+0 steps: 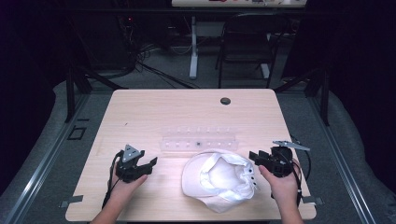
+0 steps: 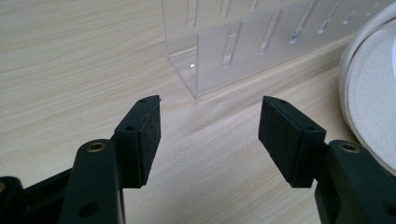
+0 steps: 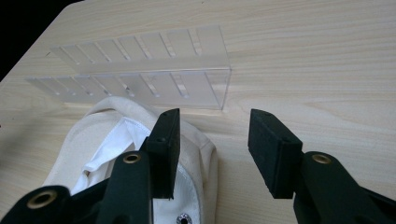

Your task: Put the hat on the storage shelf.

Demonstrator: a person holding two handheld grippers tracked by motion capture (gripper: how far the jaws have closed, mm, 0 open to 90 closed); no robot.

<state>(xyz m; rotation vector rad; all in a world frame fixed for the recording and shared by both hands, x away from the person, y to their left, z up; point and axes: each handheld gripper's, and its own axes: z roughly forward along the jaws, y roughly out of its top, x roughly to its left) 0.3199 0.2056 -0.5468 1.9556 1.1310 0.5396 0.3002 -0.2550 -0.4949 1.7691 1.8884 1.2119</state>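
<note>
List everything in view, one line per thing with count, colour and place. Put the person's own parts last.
table: one, light wood, centre of the high view.
cable hole: one, dark, far edge of the table.
rack: one, clear slotted plastic, mid-table, just beyond the cap.
cap: one, white, lying inside up near the front edge, between the two grippers.
chair: one, black, on the floor beyond the table.
desk leg: one, white, beside the chair.
left gripper: one, black, open, left of the cap, fingers empty.
right gripper: one, black, open, at the cap's right edge.
hands: two, at the front edge.
</note>
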